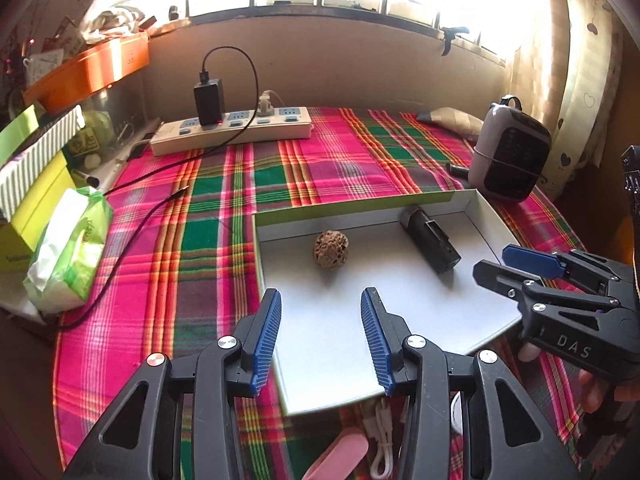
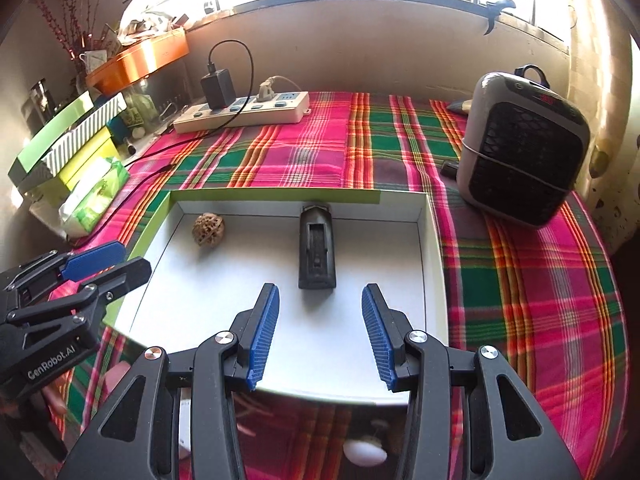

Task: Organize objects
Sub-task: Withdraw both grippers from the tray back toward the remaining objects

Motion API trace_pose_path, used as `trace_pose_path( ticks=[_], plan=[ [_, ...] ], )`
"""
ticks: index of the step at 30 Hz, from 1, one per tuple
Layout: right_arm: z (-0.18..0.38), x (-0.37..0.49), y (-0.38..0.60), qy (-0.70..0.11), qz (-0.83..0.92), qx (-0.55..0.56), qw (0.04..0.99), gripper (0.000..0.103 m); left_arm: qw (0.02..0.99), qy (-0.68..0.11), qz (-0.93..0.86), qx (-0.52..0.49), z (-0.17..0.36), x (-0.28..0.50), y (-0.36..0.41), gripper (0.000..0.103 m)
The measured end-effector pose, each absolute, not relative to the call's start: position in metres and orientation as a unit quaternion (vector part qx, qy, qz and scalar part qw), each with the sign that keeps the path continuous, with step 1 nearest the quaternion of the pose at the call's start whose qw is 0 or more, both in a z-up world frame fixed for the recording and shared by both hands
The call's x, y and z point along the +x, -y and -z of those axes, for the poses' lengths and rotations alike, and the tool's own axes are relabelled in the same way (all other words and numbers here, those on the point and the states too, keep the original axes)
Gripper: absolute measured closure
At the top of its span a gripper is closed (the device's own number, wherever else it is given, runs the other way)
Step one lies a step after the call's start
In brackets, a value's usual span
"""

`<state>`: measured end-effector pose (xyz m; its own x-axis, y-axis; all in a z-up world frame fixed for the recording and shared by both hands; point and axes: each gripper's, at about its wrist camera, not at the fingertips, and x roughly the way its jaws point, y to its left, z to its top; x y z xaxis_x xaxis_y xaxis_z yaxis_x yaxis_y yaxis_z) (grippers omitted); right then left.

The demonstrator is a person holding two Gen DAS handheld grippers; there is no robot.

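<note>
A shallow white box tray with a green rim lies on the plaid tablecloth. Inside it are a wrinkled brown walnut and a black oblong device. My left gripper hovers open over the tray's near part, just short of the walnut, with nothing between its blue pads. In the right wrist view the same tray holds the walnut at the back left and the device in the middle. My right gripper is open and empty just behind the device. Each gripper shows beside the other: the right gripper and the left gripper.
A white power strip with a black charger and cables sits at the back. A small grey heater stands at the right. A green tissue pack and stacked boxes are at the left. A pink item and white cable lie near me.
</note>
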<state>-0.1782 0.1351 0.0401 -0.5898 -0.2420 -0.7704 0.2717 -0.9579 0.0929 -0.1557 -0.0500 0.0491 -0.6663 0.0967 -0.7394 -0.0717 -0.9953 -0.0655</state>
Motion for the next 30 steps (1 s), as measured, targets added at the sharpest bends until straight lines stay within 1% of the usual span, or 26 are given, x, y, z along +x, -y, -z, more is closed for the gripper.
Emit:
trace_pose_path(
  ticks=[7, 10, 17, 23, 25, 27, 30],
  plan=[
    [-0.044, -0.153, -0.147, -0.012, 0.898, 0.417, 0.143, 0.058, 0.039, 0.028, -0.918, -0.395, -0.05, -0.129, 0.061, 0.063],
    [-0.045, -0.14, -0.151, -0.023, 0.902, 0.409, 0.14, 0.058, 0.044, 0.037, -0.918, -0.392, -0.049, -0.117, 0.065, 0.063],
    [-0.047, -0.115, -0.166, -0.028, 0.909, 0.393, 0.135, 0.058, 0.053, 0.045, -0.917, -0.394, -0.039, -0.093, 0.073, 0.063],
    [-0.043, -0.1, -0.184, -0.019, 0.913, 0.388, 0.124, 0.058, 0.053, 0.067, -0.911, -0.403, -0.027, -0.076, 0.079, 0.063],
    [-0.041, -0.094, -0.189, -0.019, 0.915, 0.386, 0.117, 0.058, 0.052, 0.068, -0.91, -0.406, -0.023, -0.072, 0.08, 0.063],
    [-0.037, -0.089, -0.193, -0.016, 0.914, 0.387, 0.119, 0.054, 0.053, 0.071, -0.908, -0.408, -0.021, -0.069, 0.081, 0.063],
    [-0.029, -0.084, -0.2, -0.018, 0.912, 0.394, 0.112, 0.054, 0.054, 0.078, -0.908, -0.409, -0.018, -0.064, 0.084, 0.063]
  ],
)
